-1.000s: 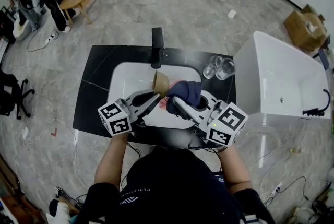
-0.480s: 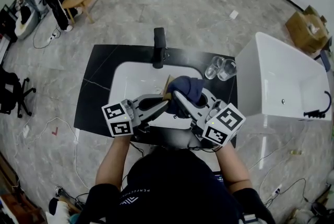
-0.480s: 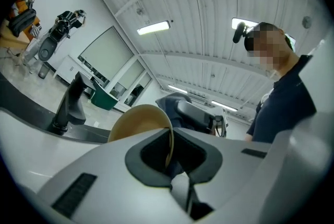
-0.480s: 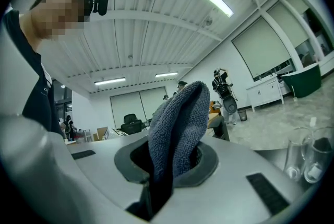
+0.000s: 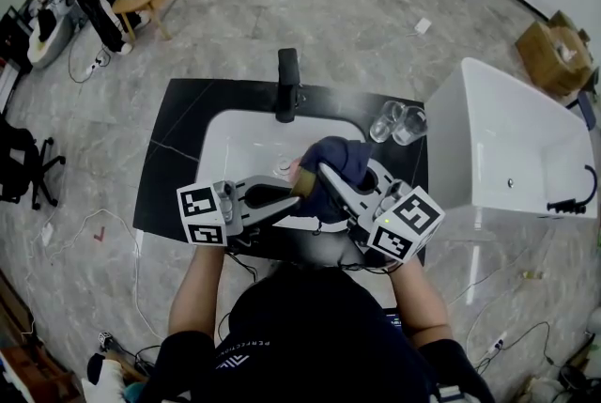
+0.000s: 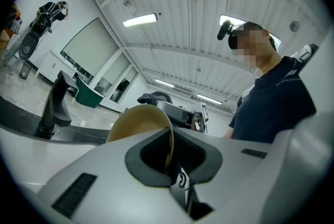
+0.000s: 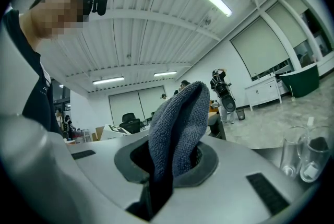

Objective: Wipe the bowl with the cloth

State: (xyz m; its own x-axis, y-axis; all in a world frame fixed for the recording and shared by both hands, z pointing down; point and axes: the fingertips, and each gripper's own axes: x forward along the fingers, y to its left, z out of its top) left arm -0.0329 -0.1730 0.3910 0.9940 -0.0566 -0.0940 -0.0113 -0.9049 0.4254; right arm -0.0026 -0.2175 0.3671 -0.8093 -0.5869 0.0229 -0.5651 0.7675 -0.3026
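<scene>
A tan bowl (image 5: 300, 179) is held on edge over the white sink (image 5: 230, 143), its rim clamped in my left gripper (image 5: 294, 193), which is shut on it. In the left gripper view the bowl (image 6: 136, 122) rises out of the jaws, open side facing left. A dark blue cloth (image 5: 335, 161) is bunched in my right gripper (image 5: 326, 176), shut on it, and lies against the bowl's right side, hiding most of it. The cloth (image 7: 176, 118) stands up from the jaws in the right gripper view.
A black faucet (image 5: 287, 84) stands at the back of the sink, set in a black countertop (image 5: 174, 143). Two clear glasses (image 5: 398, 121) stand at the counter's back right. A white tub (image 5: 512, 143) is to the right. People are at the far left.
The left gripper has brought the bowl nearer to the person and against the cloth, turning as it went. The right gripper with the cloth has hardly moved.
</scene>
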